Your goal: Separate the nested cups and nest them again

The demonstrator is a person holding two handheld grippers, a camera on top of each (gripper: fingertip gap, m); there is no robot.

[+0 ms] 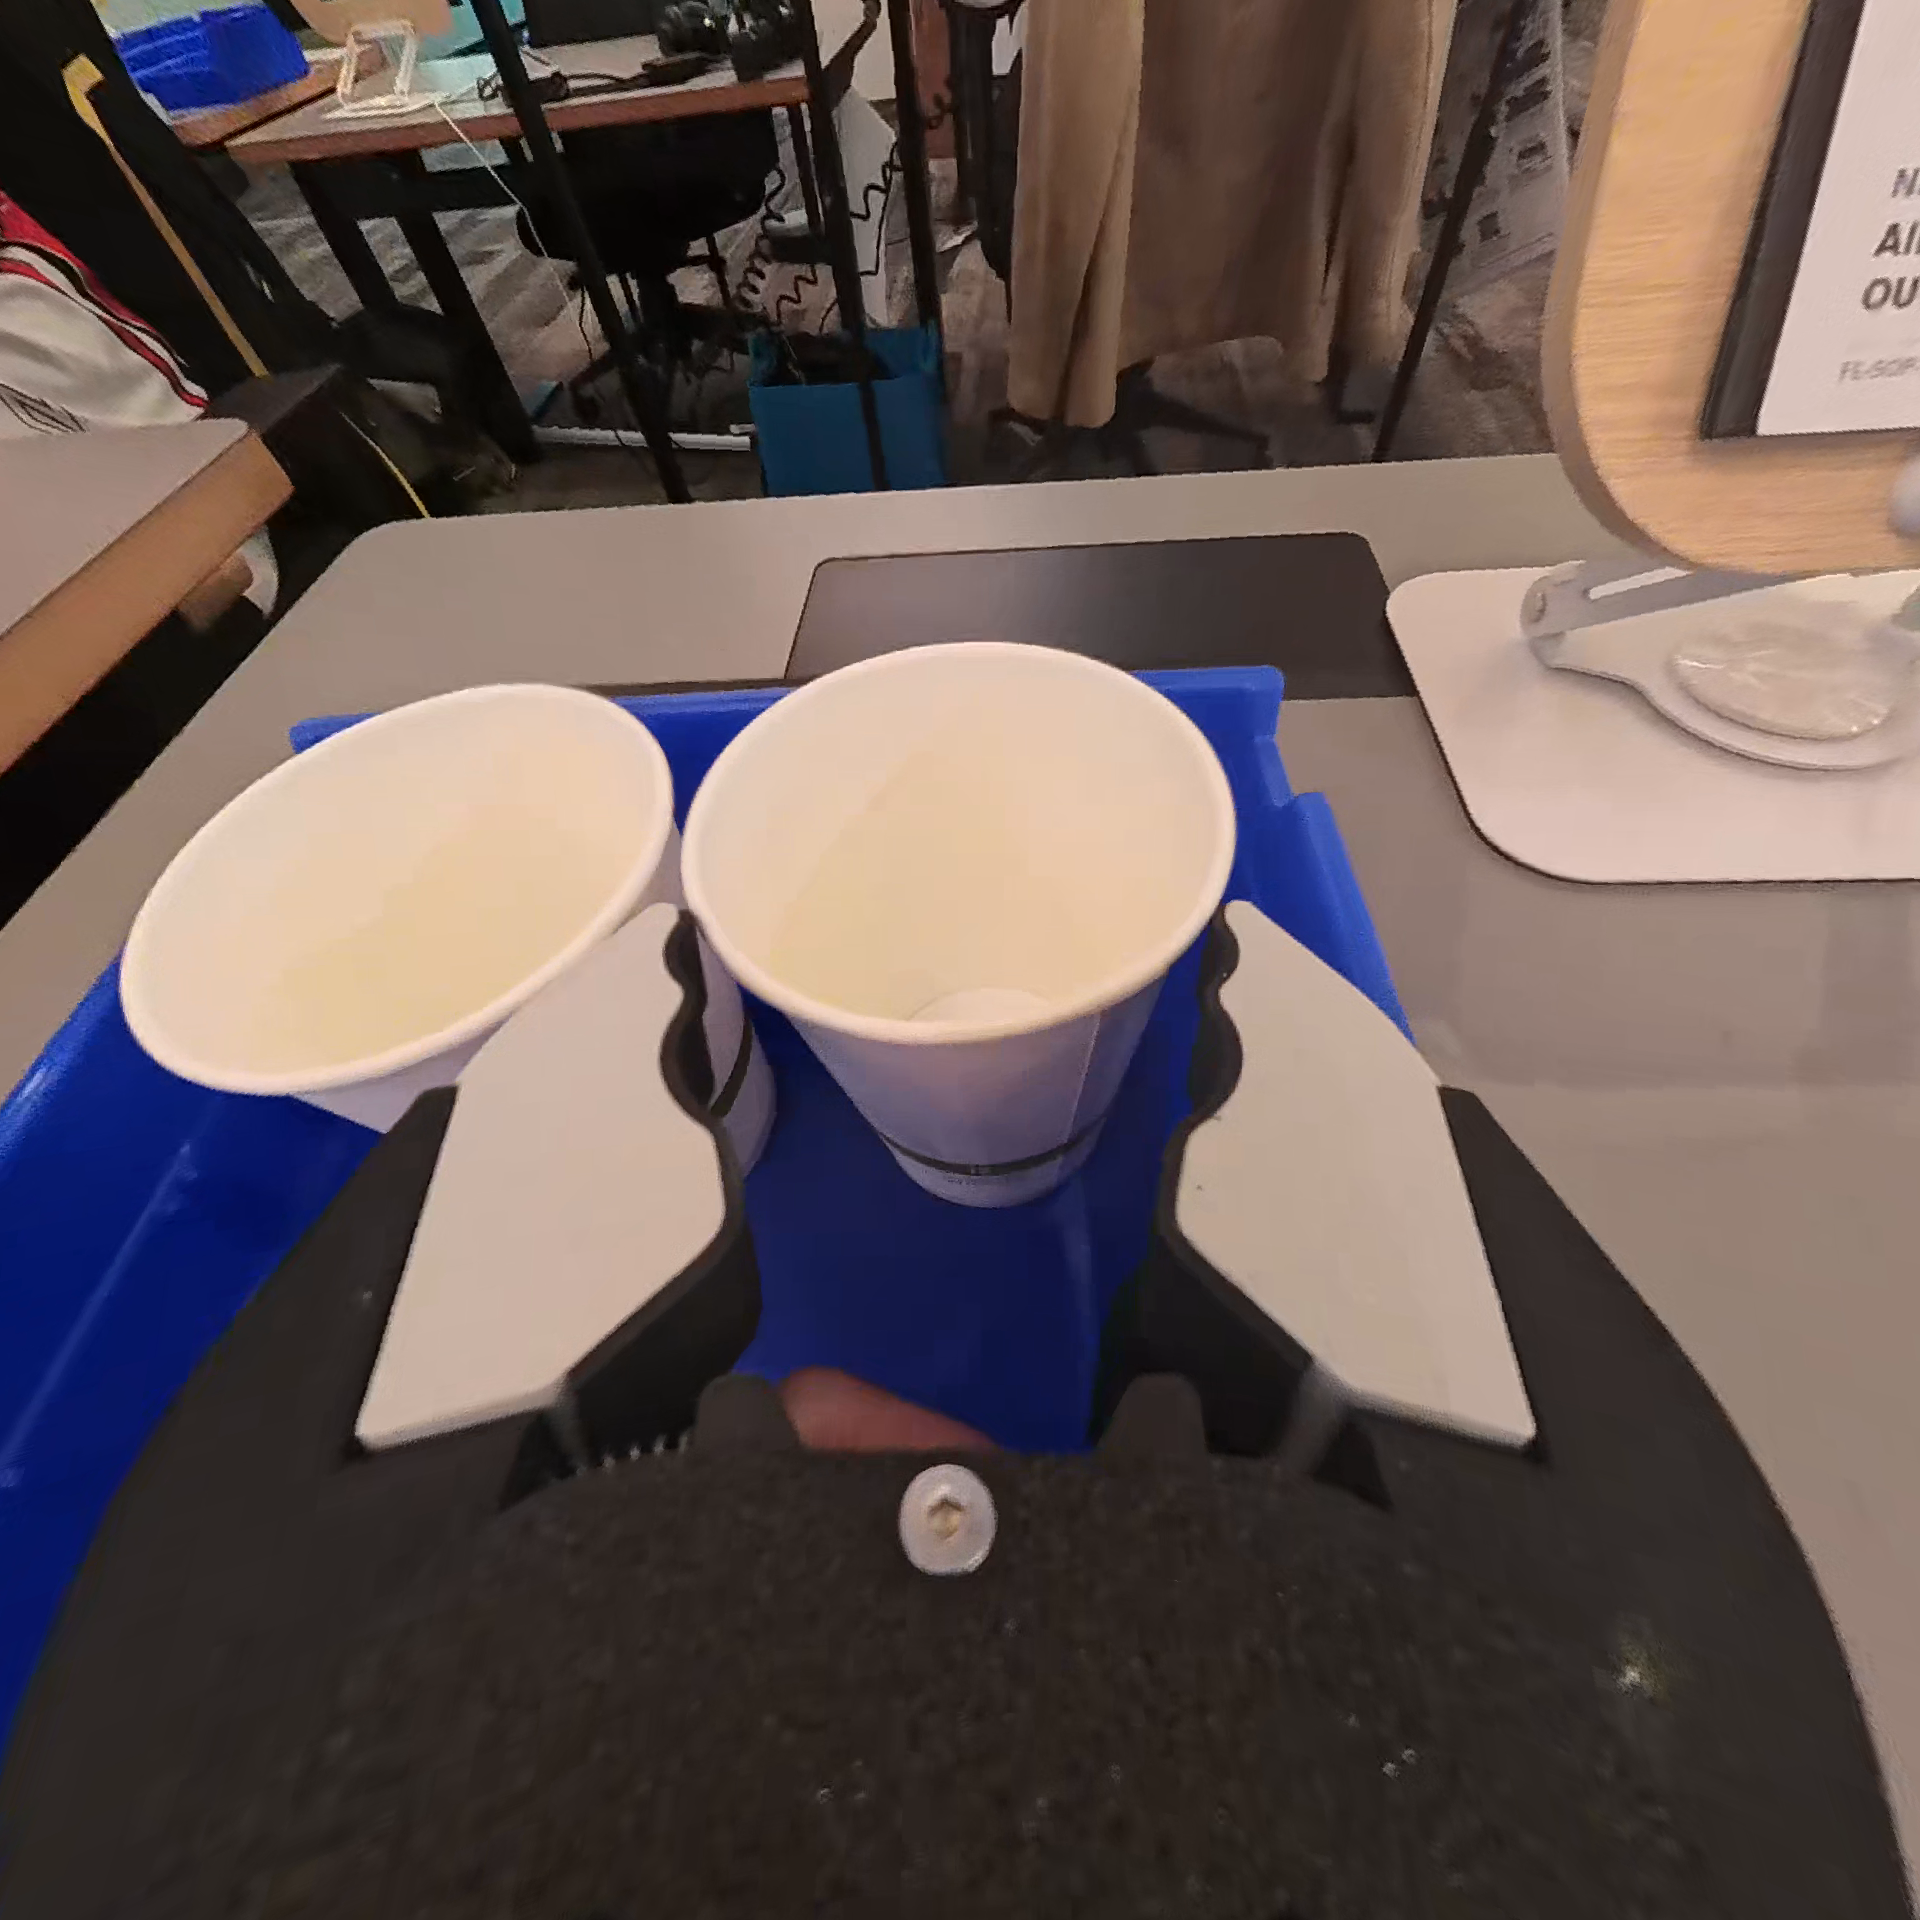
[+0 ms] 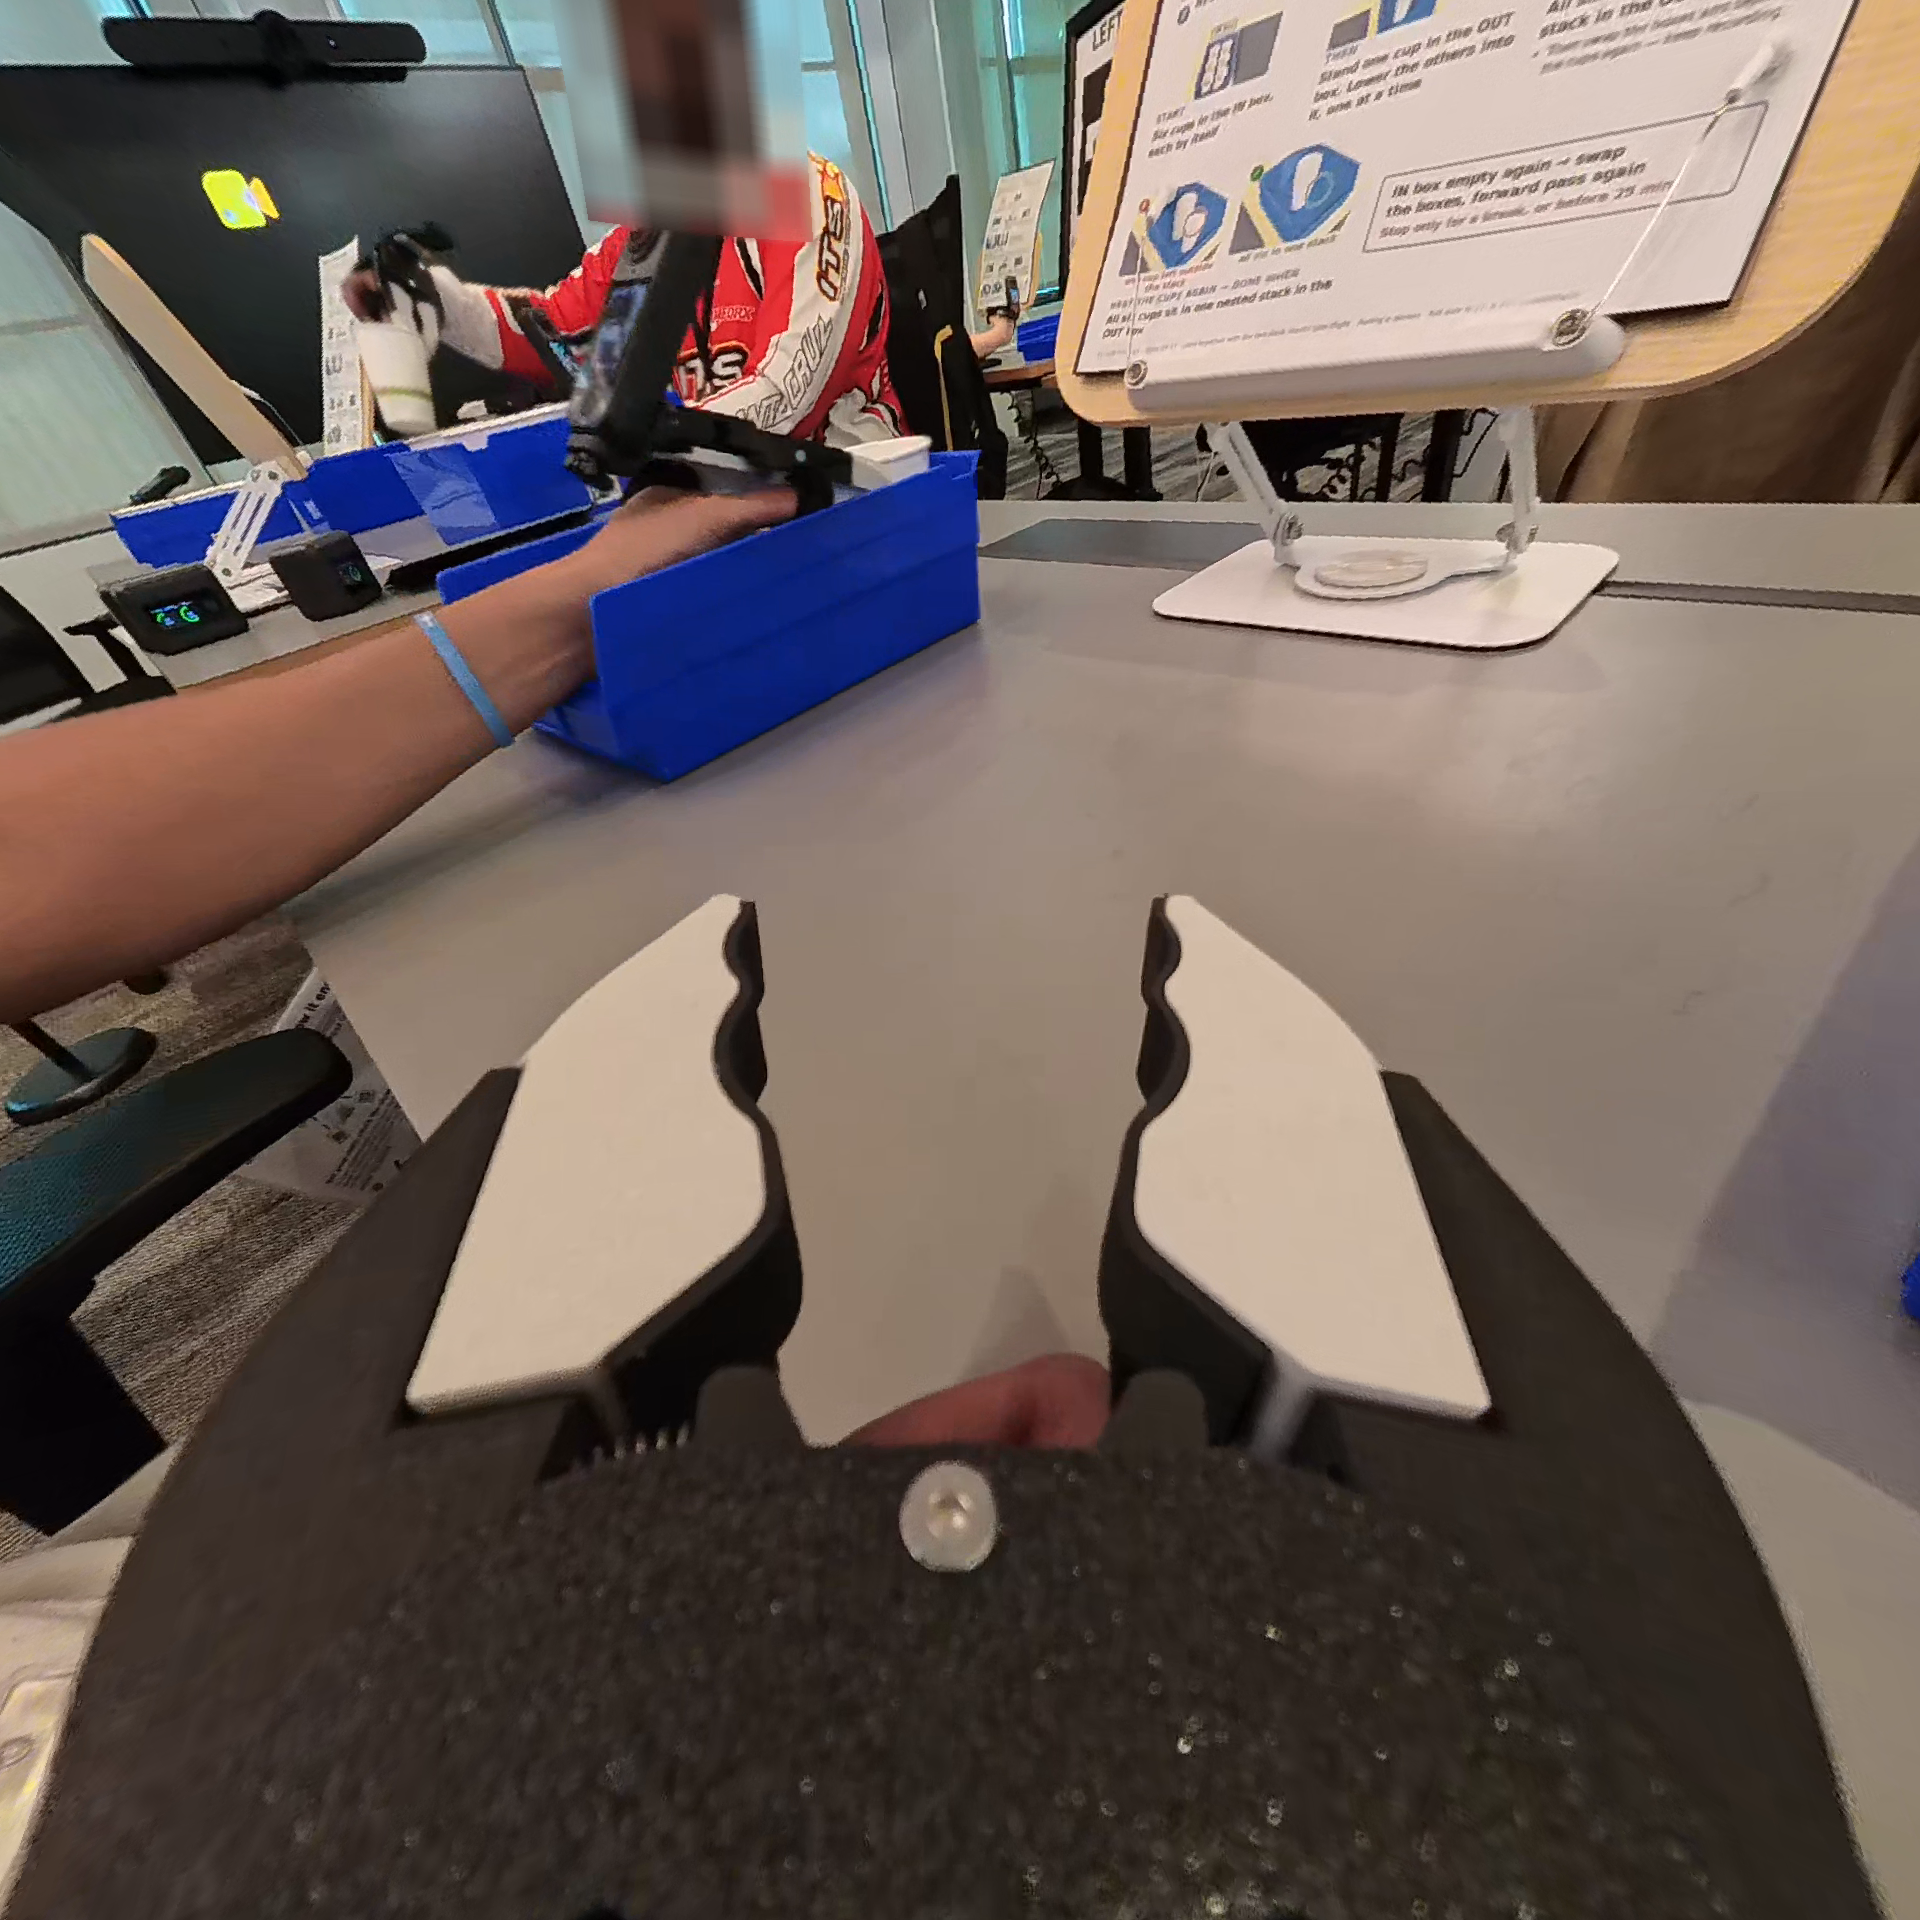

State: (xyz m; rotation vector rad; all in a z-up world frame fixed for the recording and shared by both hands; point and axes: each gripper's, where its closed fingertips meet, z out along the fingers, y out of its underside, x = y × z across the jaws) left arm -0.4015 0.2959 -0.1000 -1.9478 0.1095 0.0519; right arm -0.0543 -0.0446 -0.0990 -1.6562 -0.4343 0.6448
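two white paper cups stand apart in the blue bin (image 1: 125,1195), so by the look of it the separating part is done for these two, and the nesting is what is left; whether more cups sit lower in the bin, hidden behind the claw, cannot be told

the left claw (image 1: 951,935) is spread wide with its jaws on either side of the right-hand cup (image 1: 956,862), the finger pads (image 1: 1221,997) near the cup's wall but seemingly not pressing it, so it reads as open around the cup rather than gripping. the other cup (image 1: 395,894) sits just outside the claw's left finger, its rim nearly touching the first cup's rim

the right claw (image 2: 951,914) hangs open and empty over bare grey table (image 2: 1351,831), with the bin (image 2: 769,613) well ahead of it and to its left, where the left claw (image 2: 831,473) reaches into it

my guess for the next step: close on the cup between the jaws, lift it, and lower it into its neighbour
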